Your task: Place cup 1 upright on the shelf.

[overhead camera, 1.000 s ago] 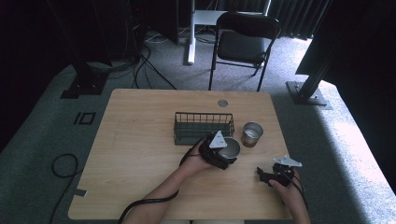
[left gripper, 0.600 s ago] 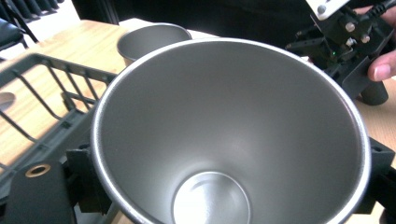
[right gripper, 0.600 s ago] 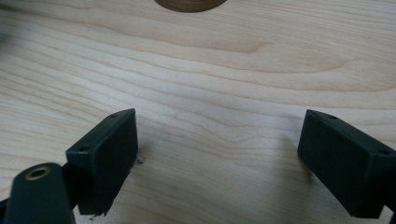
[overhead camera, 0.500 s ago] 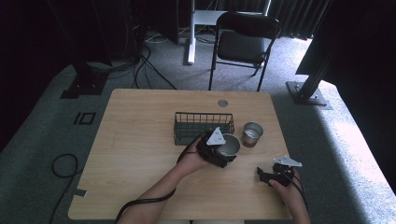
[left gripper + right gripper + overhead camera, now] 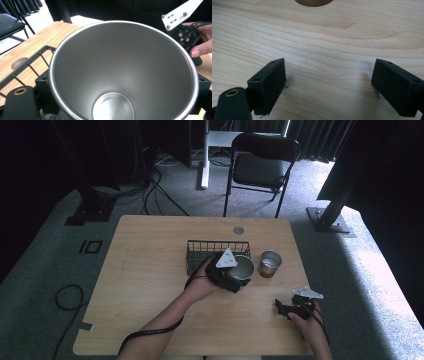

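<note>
dark flooring is surrounding the wooden bench (image 5: 150,285). left gripper (image 5: 231,272) fingers are clamping a steel cup (image 5: 241,266) just in front of the wire basket (image 5: 200,251), beside a second cup (image 5: 270,263). right gripper (image 5: 290,308) fingers are gaping wide, holding nothing, over the bench.

Wire basket (image 5: 210,251) mid-table; held cup (image 5: 242,266) before it, second cup (image 5: 270,263) right, seemingly apart.

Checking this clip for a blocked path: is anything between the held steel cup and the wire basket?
Nothing visible. The left tongs hold the steel cup right beside the wire basket; the second cup stands off to the other side.
</note>
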Demonstrator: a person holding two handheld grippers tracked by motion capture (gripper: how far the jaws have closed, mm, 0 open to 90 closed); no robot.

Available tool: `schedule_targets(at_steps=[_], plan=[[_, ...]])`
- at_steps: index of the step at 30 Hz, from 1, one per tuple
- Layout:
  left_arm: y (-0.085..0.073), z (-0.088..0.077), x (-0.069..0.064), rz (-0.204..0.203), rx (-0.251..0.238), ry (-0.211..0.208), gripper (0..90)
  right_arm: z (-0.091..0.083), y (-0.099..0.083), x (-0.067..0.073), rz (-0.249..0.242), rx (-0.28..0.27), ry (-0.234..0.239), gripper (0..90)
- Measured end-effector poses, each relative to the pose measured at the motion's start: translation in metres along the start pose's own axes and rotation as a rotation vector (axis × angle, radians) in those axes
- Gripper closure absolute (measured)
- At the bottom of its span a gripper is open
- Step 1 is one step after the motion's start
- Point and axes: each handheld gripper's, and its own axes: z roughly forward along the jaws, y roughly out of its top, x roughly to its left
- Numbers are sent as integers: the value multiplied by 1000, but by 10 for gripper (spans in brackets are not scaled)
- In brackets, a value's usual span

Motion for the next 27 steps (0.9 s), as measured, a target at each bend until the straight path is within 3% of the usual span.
schedule_targets(at_steps=[9, 16, 24, 27], plan=[[9, -13, 8, -8, -13, 57, 145, 0, 0, 0, 1, 0, 0, 118], [13, -25, 15, -19, -36, 77, 145, 0, 0, 0, 1, 0, 0, 118], [17, -34, 25, -39, -33, 152, 145, 0, 0, 0, 0, 0, 0, 118], [18, -38, 32, -66, -45, 189, 145, 0, 0, 0, -1, 0, 0, 118]])
